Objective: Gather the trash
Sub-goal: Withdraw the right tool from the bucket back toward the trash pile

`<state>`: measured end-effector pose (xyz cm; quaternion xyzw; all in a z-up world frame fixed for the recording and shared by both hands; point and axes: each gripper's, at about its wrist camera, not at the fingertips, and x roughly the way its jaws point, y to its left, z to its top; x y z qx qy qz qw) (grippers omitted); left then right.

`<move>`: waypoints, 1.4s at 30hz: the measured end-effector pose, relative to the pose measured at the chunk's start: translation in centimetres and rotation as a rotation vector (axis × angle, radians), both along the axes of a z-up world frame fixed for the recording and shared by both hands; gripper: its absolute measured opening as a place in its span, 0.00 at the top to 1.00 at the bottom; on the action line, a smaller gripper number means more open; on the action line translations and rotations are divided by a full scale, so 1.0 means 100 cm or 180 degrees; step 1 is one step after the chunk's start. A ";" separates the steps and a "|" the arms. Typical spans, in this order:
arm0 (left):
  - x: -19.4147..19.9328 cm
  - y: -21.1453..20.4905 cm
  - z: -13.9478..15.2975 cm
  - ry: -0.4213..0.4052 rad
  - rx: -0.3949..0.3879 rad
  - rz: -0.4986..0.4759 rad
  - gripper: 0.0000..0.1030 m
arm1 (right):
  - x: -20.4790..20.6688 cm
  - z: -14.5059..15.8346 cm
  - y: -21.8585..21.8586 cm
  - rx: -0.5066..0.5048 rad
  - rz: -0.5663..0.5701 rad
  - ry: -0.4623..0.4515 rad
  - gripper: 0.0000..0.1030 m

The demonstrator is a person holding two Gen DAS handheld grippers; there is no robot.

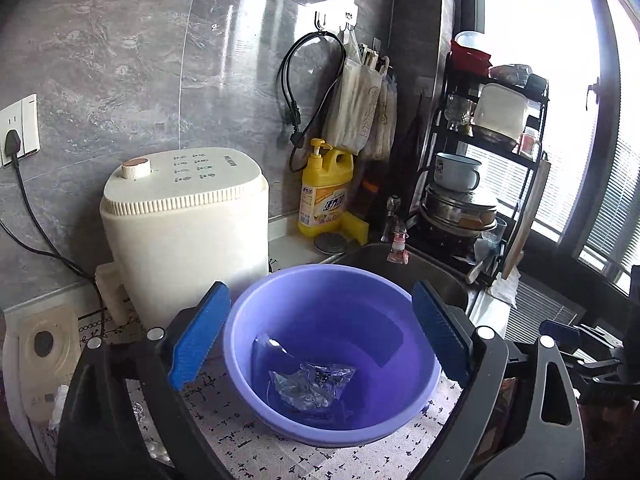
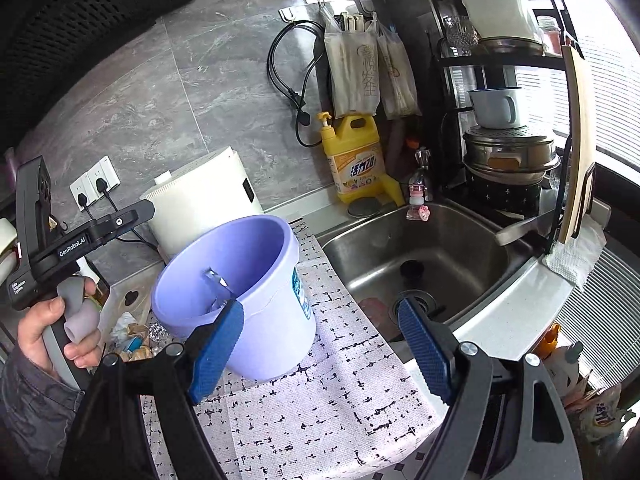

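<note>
Purple bucket (image 1: 332,356) serving as the trash receptacle on the tabletop (image 2: 320,412), beside the sink (image 2: 420,256).

A crumpled clear plastic wrapper (image 1: 310,388) lies on the bucket floor, evidently dropped there as collected trash. The left gripper (image 1: 320,338) hangs over the bucket mouth, jaws spread and empty, consistent with a release. The right gripper (image 2: 320,352), jaws likewise spread and empty, hovers near the bucket's outer wall. More litter (image 2: 136,336) lies left of the bucket.

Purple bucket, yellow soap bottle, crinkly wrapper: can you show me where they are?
purple bucket (image 2: 276,320): right wrist view, outer side wall.
yellow soap bottle (image 1: 325,200): left wrist view, front label.
crinkly wrapper (image 1: 310,388): left wrist view, middle, inside the bucket.
</note>
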<state>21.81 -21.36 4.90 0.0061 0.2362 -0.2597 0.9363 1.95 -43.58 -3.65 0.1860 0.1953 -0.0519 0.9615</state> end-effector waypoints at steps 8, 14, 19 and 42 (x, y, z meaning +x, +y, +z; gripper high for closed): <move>-0.030 0.049 -0.009 0.0132 -0.0003 0.0347 0.07 | 0.019 0.005 0.031 -0.0063 0.0254 -0.0120 0.07; -0.062 0.090 -0.015 0.0130 0.0095 0.0698 0.07 | 0.032 0.003 0.058 -0.0040 0.0539 -0.0109 0.07; -0.085 0.118 -0.014 0.0086 0.0120 0.0947 0.07 | 0.041 0.002 0.083 -0.0086 0.0666 -0.0106 0.07; -0.158 0.207 -0.020 0.0128 -0.0025 0.1624 0.07 | 0.062 -0.004 0.169 -0.0360 0.1256 -0.0088 0.07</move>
